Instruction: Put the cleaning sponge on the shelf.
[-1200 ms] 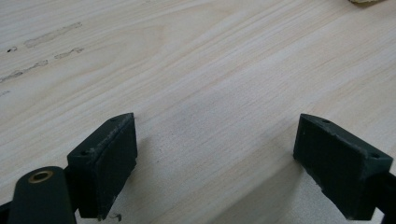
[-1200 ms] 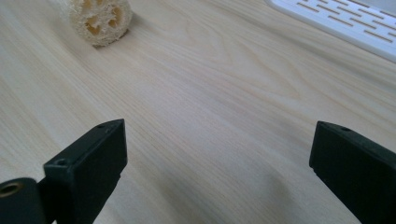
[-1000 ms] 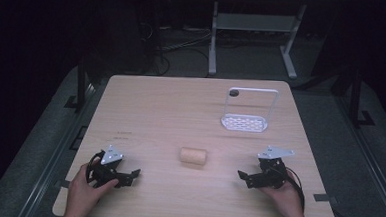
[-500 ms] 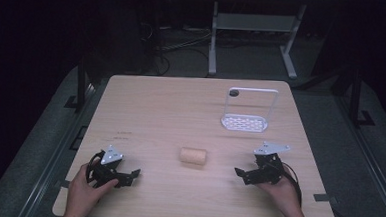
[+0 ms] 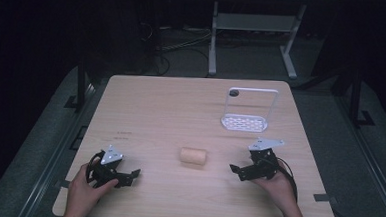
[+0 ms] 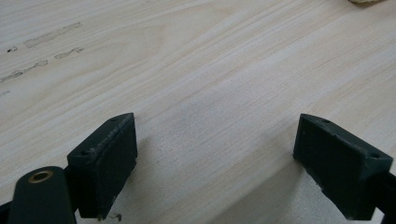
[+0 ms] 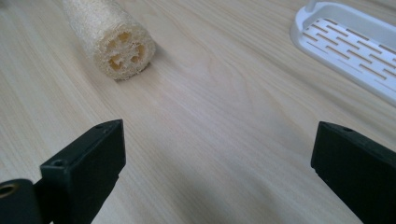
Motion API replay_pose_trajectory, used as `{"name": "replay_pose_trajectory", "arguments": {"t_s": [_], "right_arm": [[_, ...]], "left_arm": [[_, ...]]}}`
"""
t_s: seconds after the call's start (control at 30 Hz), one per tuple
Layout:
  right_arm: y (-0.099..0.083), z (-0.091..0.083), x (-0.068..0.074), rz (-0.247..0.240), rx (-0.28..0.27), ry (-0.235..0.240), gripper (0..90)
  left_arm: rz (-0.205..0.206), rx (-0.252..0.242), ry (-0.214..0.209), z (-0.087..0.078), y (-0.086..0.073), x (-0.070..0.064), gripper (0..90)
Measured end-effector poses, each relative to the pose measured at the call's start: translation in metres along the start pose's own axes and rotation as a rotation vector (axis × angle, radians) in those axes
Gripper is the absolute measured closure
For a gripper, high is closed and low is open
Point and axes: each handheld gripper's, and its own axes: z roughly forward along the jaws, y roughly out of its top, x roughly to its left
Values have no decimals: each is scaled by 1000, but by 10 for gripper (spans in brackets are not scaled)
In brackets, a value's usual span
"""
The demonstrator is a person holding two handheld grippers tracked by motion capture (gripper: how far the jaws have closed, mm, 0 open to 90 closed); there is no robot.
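On the tabletop (image 5: pixel 181 103), w/ the loofah piece (image 5: pixel 193 156) as landmark: left tongs (image 5: pixel 127 176) sit well to its left & nearer the person, jaws wide, nothing between them, resting low over bare wood. Loofah lies on its side near the middle, apart from both tongs. Right tongs (image 5: pixel 238 171) are near its right, jaws wide, empty, aimed toward it. White slotted rack (image 5: pixel 244 122) stands right of & beyond the loofah.

Left gripper (image 5: pixel 111 170) low near left, jaws wide apart; right gripper (image 5: pixel 256 168) likewise, aimed inward.
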Motion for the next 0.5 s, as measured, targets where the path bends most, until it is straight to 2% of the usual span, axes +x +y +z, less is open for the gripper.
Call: {"name": "replay_pose_trajectory", "arguments": {"t_s": [0.5], "right_arm": [[15, 9, 3, -30, 0, 27, 29]], "left_arm": [[0, 1, -1, 0, 0, 0, 130]]}}
